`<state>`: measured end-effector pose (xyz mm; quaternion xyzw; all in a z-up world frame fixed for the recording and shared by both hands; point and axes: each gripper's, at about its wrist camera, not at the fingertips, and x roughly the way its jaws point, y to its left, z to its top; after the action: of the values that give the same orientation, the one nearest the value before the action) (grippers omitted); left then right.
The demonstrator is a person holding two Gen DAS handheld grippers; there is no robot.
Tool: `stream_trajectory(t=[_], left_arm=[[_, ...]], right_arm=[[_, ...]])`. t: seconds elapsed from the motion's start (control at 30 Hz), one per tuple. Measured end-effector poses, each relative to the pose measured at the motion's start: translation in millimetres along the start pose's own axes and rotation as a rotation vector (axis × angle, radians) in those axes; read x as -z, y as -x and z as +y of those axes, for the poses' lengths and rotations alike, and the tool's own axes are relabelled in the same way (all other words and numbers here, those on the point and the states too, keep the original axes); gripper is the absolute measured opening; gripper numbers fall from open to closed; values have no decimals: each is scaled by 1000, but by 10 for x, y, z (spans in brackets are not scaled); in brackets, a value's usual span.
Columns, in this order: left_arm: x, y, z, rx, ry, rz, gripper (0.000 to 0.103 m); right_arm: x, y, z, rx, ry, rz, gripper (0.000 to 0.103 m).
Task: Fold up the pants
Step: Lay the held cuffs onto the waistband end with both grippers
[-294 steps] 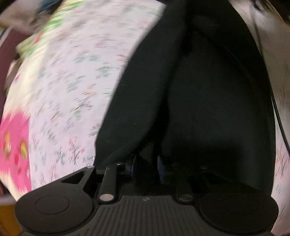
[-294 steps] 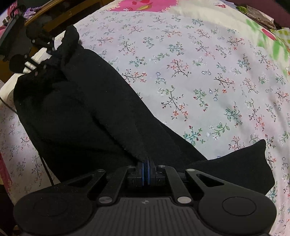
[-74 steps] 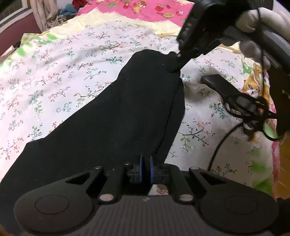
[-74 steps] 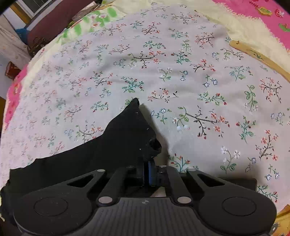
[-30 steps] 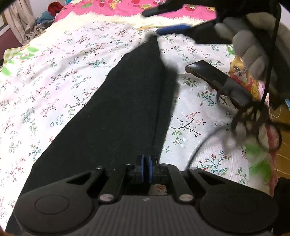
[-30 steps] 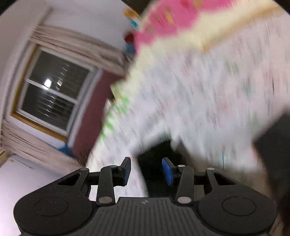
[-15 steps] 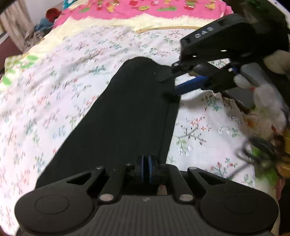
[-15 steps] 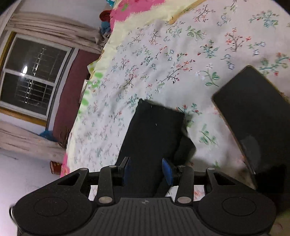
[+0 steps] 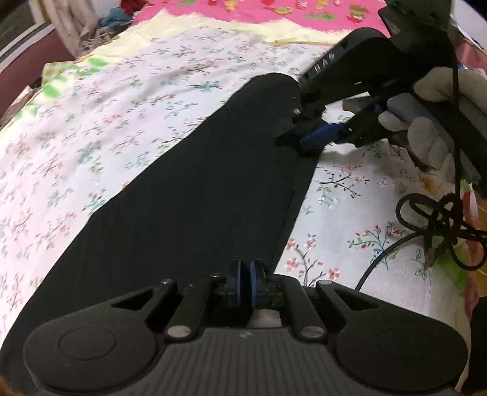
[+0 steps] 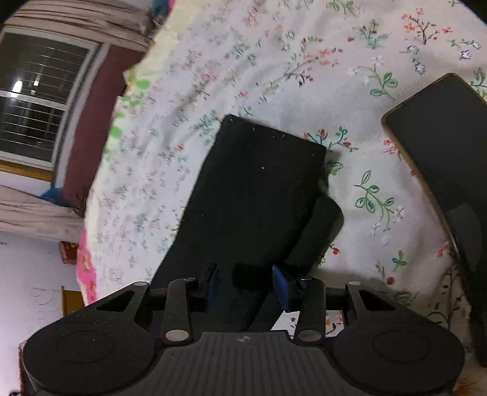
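Black pants (image 9: 197, 189) lie lengthwise on the floral bedsheet (image 9: 106, 128), legs laid one on the other. My left gripper (image 9: 246, 283) is shut on the near edge of the pants. My right gripper (image 9: 307, 134) reaches in from the right at the far leg end, with one blue finger (image 9: 319, 135) at the cloth edge. In the right wrist view the right gripper (image 10: 248, 286) is open, its jaws straddling the pants (image 10: 258, 189) near the hem, where a lower layer sticks out to the right.
A dark phone (image 10: 441, 146) lies on the sheet right of the hem. A tangled black cable (image 9: 441, 225) lies at the right edge of the bed. A pink blanket (image 9: 274, 12) lies at the far end. A window (image 10: 30, 100) and wall stand beyond the bed.
My right gripper let go of the leg end, swung up and away, then came back open over the hem. My left gripper stays shut on the pants.
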<state>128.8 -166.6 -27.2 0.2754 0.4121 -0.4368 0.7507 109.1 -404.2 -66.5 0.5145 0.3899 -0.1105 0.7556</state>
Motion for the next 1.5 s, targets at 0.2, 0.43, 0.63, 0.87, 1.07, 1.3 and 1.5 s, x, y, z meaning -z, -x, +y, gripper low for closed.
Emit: stream_trajectory(t=[0.2, 0.43, 0.63, 0.87, 1.07, 1.3, 1.5], left_arm=[[156, 79, 80, -18, 42, -5, 17], [77, 80, 58, -11, 32, -30, 17], [48, 41, 20, 5, 25, -24, 17], [15, 28, -6, 23, 1, -24, 17], [12, 8, -11, 27, -5, -18, 17], [19, -1, 20, 38, 13, -24, 17], [-43, -23, 24, 50, 73, -41, 17]], right_arm=[[63, 65, 51, 7, 53, 32, 0], [150, 185, 47, 33, 39, 1, 0], [-23, 116, -136, 43, -76, -101, 16], [25, 184, -293, 27, -132, -152, 23], [-89, 205, -234, 56, -104, -236, 24], [-119, 276, -301, 130, -122, -294, 26], [-213, 132, -235, 99, -83, -269, 16]])
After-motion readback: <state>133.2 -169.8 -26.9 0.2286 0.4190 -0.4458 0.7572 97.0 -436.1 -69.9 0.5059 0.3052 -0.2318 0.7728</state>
